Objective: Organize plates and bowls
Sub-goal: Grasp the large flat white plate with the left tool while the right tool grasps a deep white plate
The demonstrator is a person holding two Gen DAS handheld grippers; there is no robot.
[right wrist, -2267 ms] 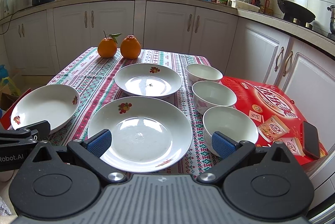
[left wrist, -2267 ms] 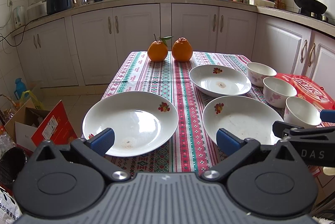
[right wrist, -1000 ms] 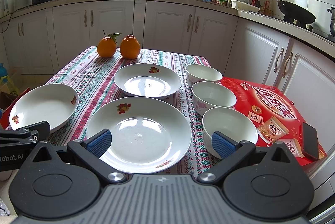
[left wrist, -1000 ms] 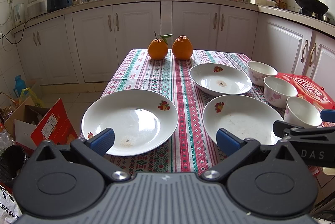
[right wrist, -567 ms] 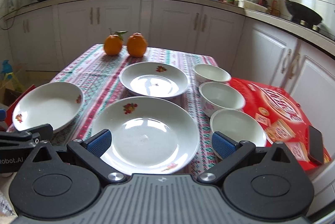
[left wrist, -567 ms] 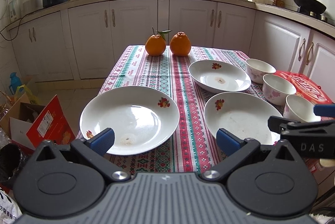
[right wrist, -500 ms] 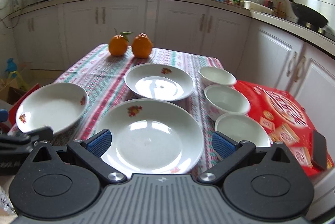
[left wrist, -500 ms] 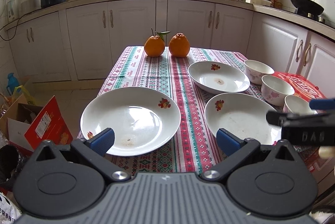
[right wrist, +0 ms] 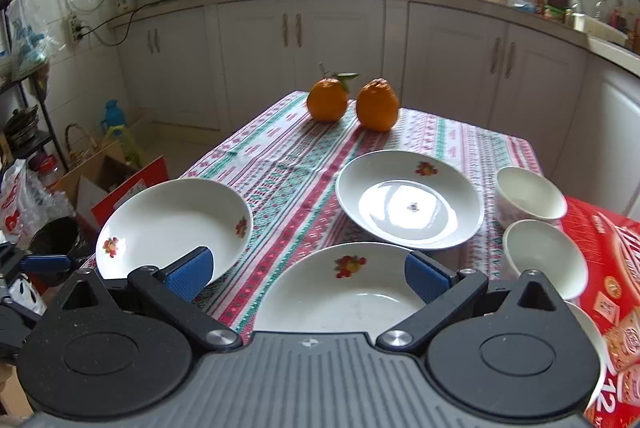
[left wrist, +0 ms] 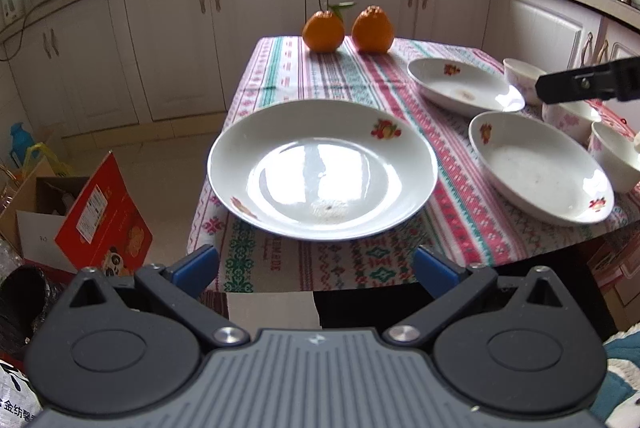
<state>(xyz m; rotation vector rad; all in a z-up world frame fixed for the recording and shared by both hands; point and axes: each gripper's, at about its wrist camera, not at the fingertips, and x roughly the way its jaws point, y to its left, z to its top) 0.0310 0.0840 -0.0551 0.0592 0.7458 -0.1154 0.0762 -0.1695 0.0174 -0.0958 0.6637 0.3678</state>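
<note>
left gripper [left wrist: 316,266] fingers apart, empty, low before tabletop [left wrist: 352,84] edge – left plate [left wrist: 322,168] just ahead between them, overhanging edge. right gripper [right wrist: 308,272] fingers apart, empty, above near plate [right wrist: 344,292]; far plate [right wrist: 410,204] ahead, three bowls [right wrist: 544,256] right of fingers.

likely step: left takes left plate for stacking – come in level, pinch near rim, lift flat, avoid dragging cloth.

hard to see: near plate's front hidden by right gripper body; nearest bowl cut off; plate underside unseen.
</note>
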